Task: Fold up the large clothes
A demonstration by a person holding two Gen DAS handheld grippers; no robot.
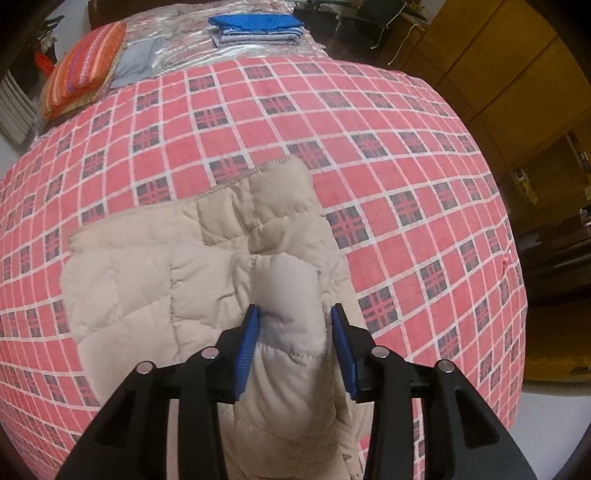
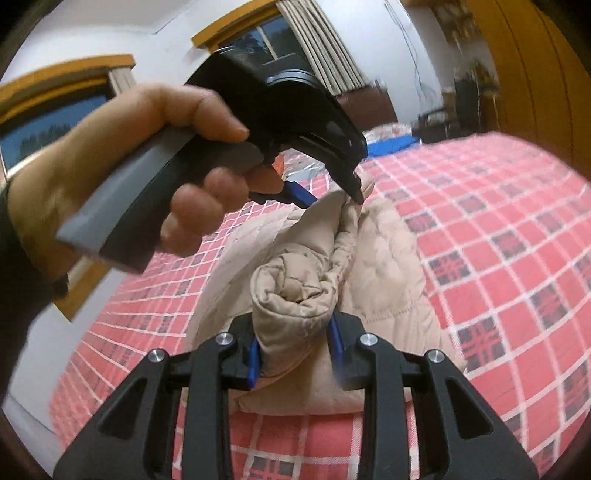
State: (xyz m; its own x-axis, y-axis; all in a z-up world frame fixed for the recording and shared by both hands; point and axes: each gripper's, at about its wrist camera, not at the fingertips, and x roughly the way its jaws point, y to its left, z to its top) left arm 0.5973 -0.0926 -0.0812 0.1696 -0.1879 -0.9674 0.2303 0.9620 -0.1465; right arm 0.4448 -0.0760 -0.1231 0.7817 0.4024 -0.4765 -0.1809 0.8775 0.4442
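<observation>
- The beige quilted jacket (image 1: 192, 280) lies on the bed with the red checked cover (image 1: 388, 155), near the front edge of the bed. One part of it is flat on the cover, and the other part is lifted by both tools.
- The left gripper (image 1: 293, 314) has its jaws at a medium width, and a thick bunch of the padded cloth sits between the blue pads (image 1: 245, 354) — it holds the jacket.
- The right gripper (image 2: 295, 325) is closed on a rolled, puffy fold of the same jacket; the cloth fills the whole gap between the jaws.
- In the right wrist view a hand (image 2: 122, 166) holds the handle of the left tool, and its tips pinch the jacket higher up.
- My judgement of the risks: the filling is thick and smooth, so the bunch can slip out of the jaws if one tool pulls harder than the other.
- The two grips are close together, so the loose part may hang and fold crooked when it is laid down.
- The jacket is near the bed edge — a low pull toward the person could drag it off the cover.
- The folded blue clothes (image 1: 255, 26) and the striped pillow (image 1: 83, 66) are well apart, at the far end, so I expect no trouble from them.
</observation>
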